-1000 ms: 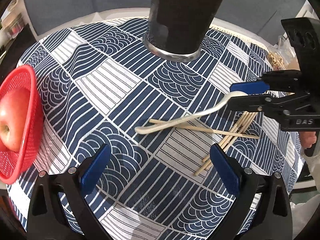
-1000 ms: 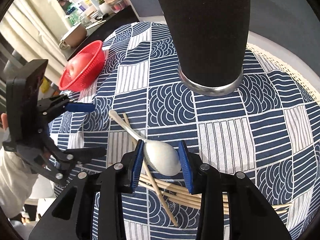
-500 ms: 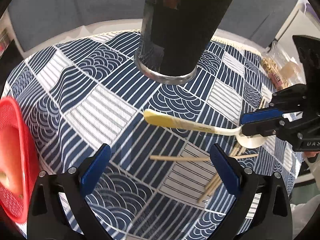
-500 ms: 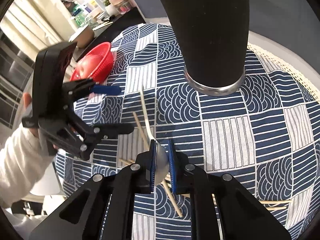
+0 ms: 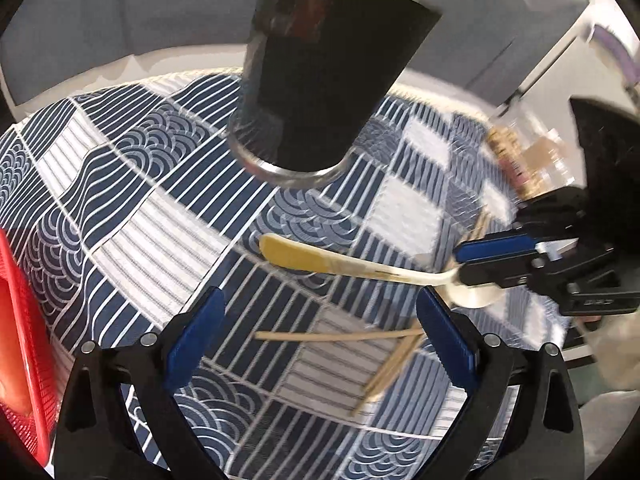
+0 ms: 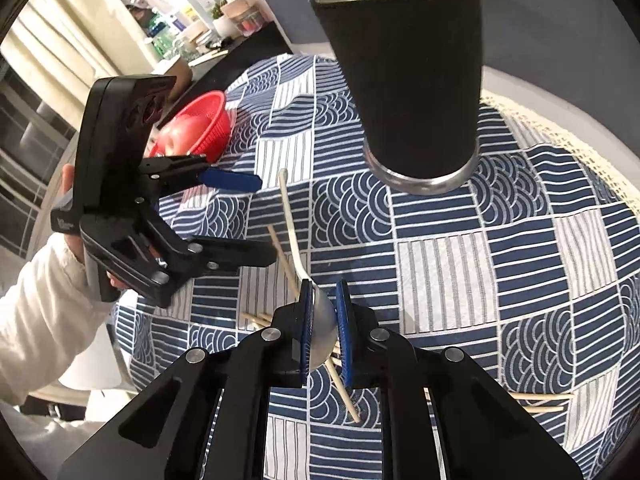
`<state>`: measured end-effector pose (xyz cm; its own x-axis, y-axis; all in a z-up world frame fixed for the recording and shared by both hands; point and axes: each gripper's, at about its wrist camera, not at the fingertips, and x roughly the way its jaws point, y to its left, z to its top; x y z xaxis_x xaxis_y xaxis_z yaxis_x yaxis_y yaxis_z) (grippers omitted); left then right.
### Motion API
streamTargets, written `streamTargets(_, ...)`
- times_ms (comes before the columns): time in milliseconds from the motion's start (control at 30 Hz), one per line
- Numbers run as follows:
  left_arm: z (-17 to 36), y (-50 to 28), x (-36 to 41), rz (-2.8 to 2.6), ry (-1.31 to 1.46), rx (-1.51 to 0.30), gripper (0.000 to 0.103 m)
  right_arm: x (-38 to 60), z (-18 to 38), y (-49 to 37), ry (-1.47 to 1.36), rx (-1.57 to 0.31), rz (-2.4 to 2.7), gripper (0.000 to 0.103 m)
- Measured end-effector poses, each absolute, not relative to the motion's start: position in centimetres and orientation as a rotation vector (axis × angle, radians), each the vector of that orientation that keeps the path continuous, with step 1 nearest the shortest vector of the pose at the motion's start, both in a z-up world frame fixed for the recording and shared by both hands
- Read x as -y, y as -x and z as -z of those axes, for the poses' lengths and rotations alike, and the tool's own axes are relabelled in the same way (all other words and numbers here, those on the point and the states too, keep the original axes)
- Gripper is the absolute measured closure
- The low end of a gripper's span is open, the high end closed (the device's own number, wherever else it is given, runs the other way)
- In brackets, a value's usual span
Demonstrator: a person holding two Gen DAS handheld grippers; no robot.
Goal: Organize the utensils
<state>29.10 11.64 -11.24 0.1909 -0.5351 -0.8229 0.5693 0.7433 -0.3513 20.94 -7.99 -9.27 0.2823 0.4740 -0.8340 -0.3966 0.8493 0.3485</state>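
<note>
**Spoon held by its bowl, handle free**

Spoon [image 6: 316,312] sits edge-on between the blue pads of the right gripper [image 6: 323,330], which is clenched on the pale bowl; the long thin handle reaches forward over the patterned tablecloth [image 6: 520,264] toward the tall black cup [image 6: 404,80]. In the left wrist view the spoon looks lifted clear of the cloth, its yellowish handle tip pointing at the cup's base.

It looks light and stiff, probably plastic or melamine, with a smooth curved bowl. That curve is a poor place for flat pads: I judge it could pivot or slip if swung fast. A hold on the flat handle near the bowl would be steadier.

The left gripper [image 5: 320,344] hangs spread wide with nothing between its pads, above the loose chopsticks [image 5: 384,356] lying crossed on the cloth. These are thin, light, rigid and apt to roll; taking them near the middle seems safest.

A red basket [image 6: 200,124] with an apple stands well apart.
</note>
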Motion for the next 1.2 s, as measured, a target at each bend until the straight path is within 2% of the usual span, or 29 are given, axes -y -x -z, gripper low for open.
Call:
streamTargets(200, 9.4, -30.3, -12.2, 0.817, 0.114, -1.138, 0.009, 8.8, 7.4, -20.3, -0.118, -1.077, -0.558, 0.092)
streamTargets(267, 9.0, -30.7, -12.0, 0.817, 0.176, -1.135, 0.012, 8.9, 6.8, -20.1, -0.135, -1.053, -0.555, 0.092)
streamTargets(367, 8.0, -31.4, -12.0, 0.805, 0.266, -1.113, 0.027, 9.3, 5.7, -19.9, -0.18, -1.009, -0.571, 0.092)
streamTargets(500, 6.6, -32.4, -11.5, 0.777, 0.318, -1.106, 0.07, 9.0, 4.5, -19.9, -0.201, -0.972, -0.59, 0.092)
streamTargets(600, 4.7, -32.7, -11.9, 0.814, 0.392, -1.056, 0.079, 8.8, 3.9, -20.0, -0.195, -0.952, -0.605, 0.093)
streamTargets(1200, -4.1, -36.0, -12.4, 0.824, 0.332, -0.9, 0.086, 8.1, -2.5, -24.8, -0.119, -0.795, -0.637, 0.092)
